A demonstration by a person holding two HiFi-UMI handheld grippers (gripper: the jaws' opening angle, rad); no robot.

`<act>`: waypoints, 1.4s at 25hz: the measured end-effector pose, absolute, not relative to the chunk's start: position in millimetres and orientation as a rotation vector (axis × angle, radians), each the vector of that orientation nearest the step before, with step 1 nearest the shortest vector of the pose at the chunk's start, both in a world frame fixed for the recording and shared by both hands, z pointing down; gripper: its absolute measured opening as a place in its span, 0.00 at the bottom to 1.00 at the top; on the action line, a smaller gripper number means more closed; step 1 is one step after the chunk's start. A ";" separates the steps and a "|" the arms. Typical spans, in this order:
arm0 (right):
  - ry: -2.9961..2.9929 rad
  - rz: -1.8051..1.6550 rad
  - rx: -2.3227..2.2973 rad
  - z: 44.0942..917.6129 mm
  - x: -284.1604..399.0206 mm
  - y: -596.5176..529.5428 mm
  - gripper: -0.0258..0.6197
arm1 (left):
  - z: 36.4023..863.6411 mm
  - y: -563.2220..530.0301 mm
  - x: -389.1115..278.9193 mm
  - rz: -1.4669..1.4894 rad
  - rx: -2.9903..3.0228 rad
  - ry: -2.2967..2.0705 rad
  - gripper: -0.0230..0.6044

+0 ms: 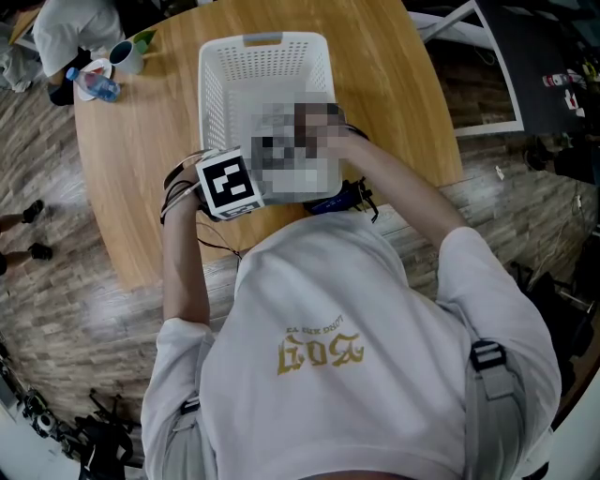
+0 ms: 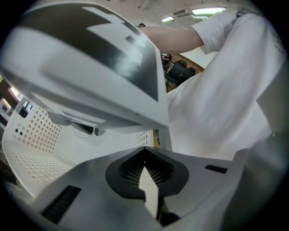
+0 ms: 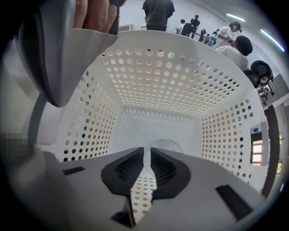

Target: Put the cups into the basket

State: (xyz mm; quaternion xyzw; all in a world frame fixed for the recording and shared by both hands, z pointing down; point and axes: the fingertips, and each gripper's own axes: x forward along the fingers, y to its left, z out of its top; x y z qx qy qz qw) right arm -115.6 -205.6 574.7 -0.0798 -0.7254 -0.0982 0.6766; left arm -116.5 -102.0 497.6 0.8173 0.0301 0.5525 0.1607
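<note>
The white perforated basket (image 1: pixel 246 70) stands on the round wooden table (image 1: pixel 131 169). In the right gripper view, my right gripper (image 3: pixel 147 155) reaches inside the basket (image 3: pixel 167 85), shut on the thin wall of a clear plastic cup (image 3: pixel 165 145) that shows just past the jaws. In the head view a mosaic patch hides that gripper. My left gripper (image 1: pixel 230 185), marker cube up, is at the basket's near left corner. Its jaws (image 2: pixel 145 167) are shut with nothing between them. A white cup (image 1: pixel 127 54) with a dark inside stands at the table's far left.
A plastic bottle (image 1: pixel 94 84) and a white bundle (image 1: pixel 75 28) lie beside the far-left cup. In the left gripper view, a marker cube (image 2: pixel 90 67) looms close overhead and the person's white shirt (image 2: pixel 216 99) fills the right. Several people stand behind the basket (image 3: pixel 158 13).
</note>
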 end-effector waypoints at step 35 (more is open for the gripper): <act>-1.714 -0.129 -0.162 553.3 -110.5 -205.8 0.09 | 503.7 -109.0 -116.8 1.606 2.306 0.075 0.05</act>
